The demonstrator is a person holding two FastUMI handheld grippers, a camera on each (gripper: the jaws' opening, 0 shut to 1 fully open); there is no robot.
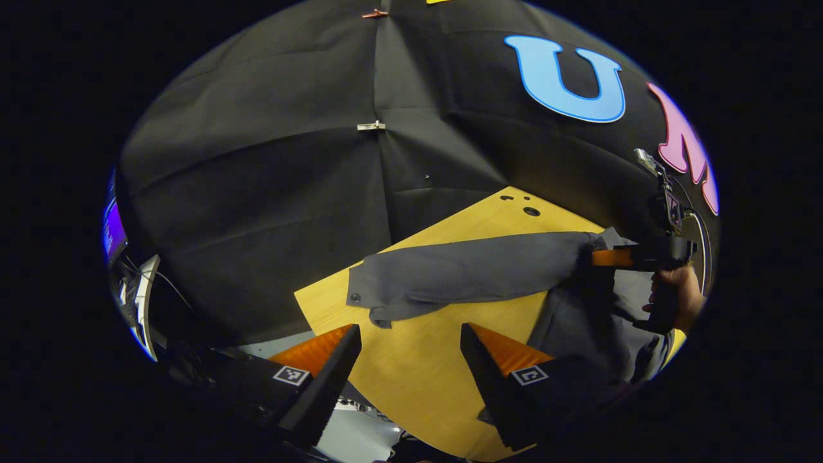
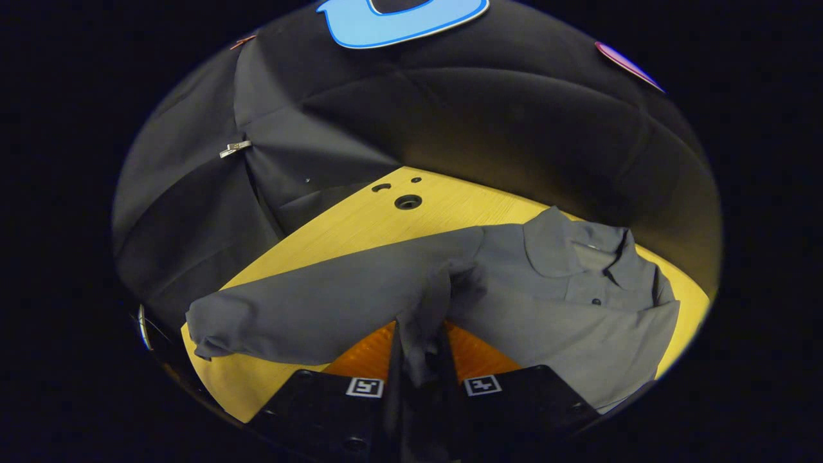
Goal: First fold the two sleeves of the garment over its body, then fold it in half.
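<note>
**Sleeve pinched, first fold under way**

Black cloth walls close the booth behind a yellow wooden table [image 2: 360, 225], and a grey long-sleeved garment [image 2: 553, 302] lies spread on that table, its collar [image 2: 546, 241] toward one o'clock in the right gripper view. One sleeve [image 2: 308, 305] stretches out from the body toward nine o'clock, flat on the wood with its cuff near the table's edge.

The right gripper [image 2: 418, 350] has its fingers drawn together on a gathered ridge of cloth where that sleeve meets the body; the fabric rises between them, so the grip looks firm. Holding there probably gives a hinge point from which the sleeve can be swung across the chest. In the left gripper view the same gripper shows at three o'clock, with a hand [image 1: 675, 296] behind it.

The left gripper [image 1: 411, 360] hangs with its fingers wide apart over bare wood at six o'clock of its own view, just short of the sleeve's cuff [image 1: 370, 292] and touching nothing. It seems placed to take the cuff end, so both ends can travel together. Neither sleeve lies over the body yet.
</note>
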